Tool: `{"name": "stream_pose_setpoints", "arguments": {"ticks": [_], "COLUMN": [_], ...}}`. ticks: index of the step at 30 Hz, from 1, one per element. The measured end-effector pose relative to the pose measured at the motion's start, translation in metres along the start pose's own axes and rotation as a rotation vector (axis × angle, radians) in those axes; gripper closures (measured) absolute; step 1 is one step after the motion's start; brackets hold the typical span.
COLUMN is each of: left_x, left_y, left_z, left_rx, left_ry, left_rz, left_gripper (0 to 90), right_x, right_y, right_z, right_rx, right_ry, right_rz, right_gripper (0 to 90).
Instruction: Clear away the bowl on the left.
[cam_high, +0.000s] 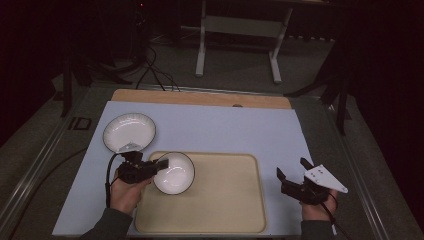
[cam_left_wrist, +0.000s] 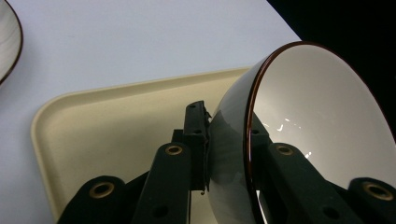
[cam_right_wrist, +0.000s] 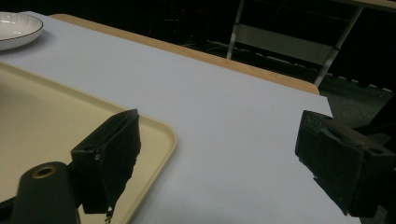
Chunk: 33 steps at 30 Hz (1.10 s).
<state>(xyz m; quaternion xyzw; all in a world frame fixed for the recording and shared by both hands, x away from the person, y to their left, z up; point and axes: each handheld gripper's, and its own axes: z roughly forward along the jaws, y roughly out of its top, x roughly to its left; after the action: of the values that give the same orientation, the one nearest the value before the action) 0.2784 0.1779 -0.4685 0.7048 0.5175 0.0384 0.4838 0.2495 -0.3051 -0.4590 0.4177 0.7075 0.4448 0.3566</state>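
White porcelain bowl (cam_high: 174, 173) with a dark rim sits pinched by its wall between the left gripper's (cam_high: 161, 164) closed fingers (cam_left_wrist: 195, 135), tilted over the beige tray (cam_high: 225, 200) for setting down, while the right gripper's (cam_high: 291, 170) fingers (cam_right_wrist: 112, 154) wait open beside the tray.

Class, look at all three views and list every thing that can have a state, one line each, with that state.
bowl: tilted, rim clamped, over the tray's back left corner.
plate: flat on the mat, empty, untouched.
tray: flat on the mat, empty apart from the bowl.
left gripper: shut on the bowl's rim.
right gripper: open, holding nothing.
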Motion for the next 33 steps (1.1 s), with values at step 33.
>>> {"name": "stream_pose_setpoints", "arguments": {"ticks": [33], "left_x": [-0.001], "left_y": [-0.012], "left_z": [0.033], "left_rx": [0.094], "left_ry": [0.014], "left_rz": [0.016], "left_gripper": [78.2], "right_x": [0.001], "right_y": [0.0], "right_z": [0.001], "right_rx": [0.002], "right_ry": [0.001], "right_rz": [-0.005], "right_gripper": [13.8]}}
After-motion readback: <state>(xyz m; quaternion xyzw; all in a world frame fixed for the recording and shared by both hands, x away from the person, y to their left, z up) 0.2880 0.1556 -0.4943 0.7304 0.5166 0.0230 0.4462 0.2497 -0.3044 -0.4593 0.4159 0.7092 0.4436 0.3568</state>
